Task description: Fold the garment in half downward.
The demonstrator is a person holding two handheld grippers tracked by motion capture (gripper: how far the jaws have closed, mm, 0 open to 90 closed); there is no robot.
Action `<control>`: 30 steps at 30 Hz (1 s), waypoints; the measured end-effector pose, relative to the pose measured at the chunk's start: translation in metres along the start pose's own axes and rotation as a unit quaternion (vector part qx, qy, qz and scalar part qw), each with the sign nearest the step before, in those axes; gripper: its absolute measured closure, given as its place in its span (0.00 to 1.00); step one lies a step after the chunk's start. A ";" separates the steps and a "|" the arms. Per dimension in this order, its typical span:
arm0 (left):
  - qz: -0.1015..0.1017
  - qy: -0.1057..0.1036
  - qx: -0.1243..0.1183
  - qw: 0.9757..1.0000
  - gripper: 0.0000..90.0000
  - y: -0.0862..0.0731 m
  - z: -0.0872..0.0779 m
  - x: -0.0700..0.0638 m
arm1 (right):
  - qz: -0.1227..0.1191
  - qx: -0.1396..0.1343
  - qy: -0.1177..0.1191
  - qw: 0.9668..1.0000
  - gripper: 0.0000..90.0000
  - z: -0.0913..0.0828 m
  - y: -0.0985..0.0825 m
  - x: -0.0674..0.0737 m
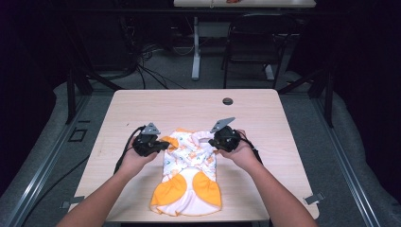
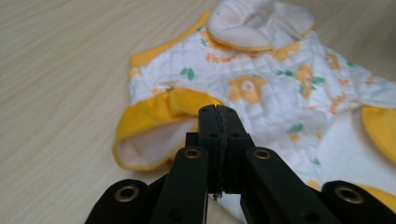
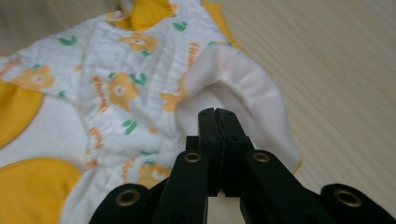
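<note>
Both grippers, left gripper and right gripper, were clenched empty beside the garment; each sleeve likely needed a square, even fold.

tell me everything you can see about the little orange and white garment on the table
The garment is a small quilted piece, white with an orange flower and green leaf print and orange lettering, trimmed with solid orange cuffs and panels. Its lining looks soft and pale. It lies crumpled and partly folded on the light wooden table, near the person's edge, between both hands. The left gripper sits at an orange-cuffed opening, the right gripper at a white-lined opening; both are closed, and whether cloth is pinched cannot be told.
</note>
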State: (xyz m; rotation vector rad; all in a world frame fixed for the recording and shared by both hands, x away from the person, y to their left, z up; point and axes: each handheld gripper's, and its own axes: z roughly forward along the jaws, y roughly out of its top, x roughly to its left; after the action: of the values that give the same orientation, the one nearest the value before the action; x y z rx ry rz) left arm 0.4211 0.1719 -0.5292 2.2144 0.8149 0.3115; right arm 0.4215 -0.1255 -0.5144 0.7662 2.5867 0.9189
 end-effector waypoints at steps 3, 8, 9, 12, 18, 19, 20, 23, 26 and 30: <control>-0.004 0.001 -0.002 1.000 1.00 0.006 0.009 0.006 | 0.008 0.002 -0.004 1.000 1.00 0.008 0.006 -0.008; -0.017 -0.002 0.000 1.000 1.00 0.015 0.028 0.018 | 0.028 -0.002 -0.017 0.999 1.00 0.031 0.019 -0.024; -0.019 -0.003 -0.001 1.000 1.00 0.016 0.030 0.020 | 0.028 -0.002 -0.017 0.999 1.00 0.031 0.019 -0.024; -0.031 -0.002 -0.006 0.999 1.00 0.020 0.040 0.026 | 0.037 -0.005 -0.020 0.999 1.00 0.044 0.023 -0.029; -0.047 0.019 0.006 0.999 1.00 0.017 0.054 0.038 | 0.063 -0.002 -0.038 0.997 1.00 0.061 0.022 -0.038; -0.047 0.019 0.006 0.999 1.00 0.017 0.054 0.038 | 0.063 -0.002 -0.038 0.997 1.00 0.061 0.022 -0.038; -0.058 0.022 0.008 0.998 1.00 0.014 0.059 0.042 | 0.075 0.006 -0.038 0.996 1.00 0.066 0.019 -0.040; -0.065 0.025 0.010 0.998 1.00 0.011 0.063 0.043 | 0.083 0.008 -0.028 0.996 0.98 0.072 0.015 -0.043; -0.063 0.025 0.018 0.998 1.00 0.008 0.068 0.043 | 0.082 0.016 -0.016 0.996 0.94 0.074 0.012 -0.043; -0.057 0.027 0.026 0.998 1.00 0.005 0.068 0.040 | 0.078 0.027 -0.006 0.997 0.89 0.076 0.010 -0.041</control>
State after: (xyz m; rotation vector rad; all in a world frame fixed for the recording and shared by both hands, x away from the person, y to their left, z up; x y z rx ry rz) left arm 0.4844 0.1561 -0.5738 2.2061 0.9841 0.2993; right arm 0.4916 -0.1049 -0.5618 0.9987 2.5788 0.8870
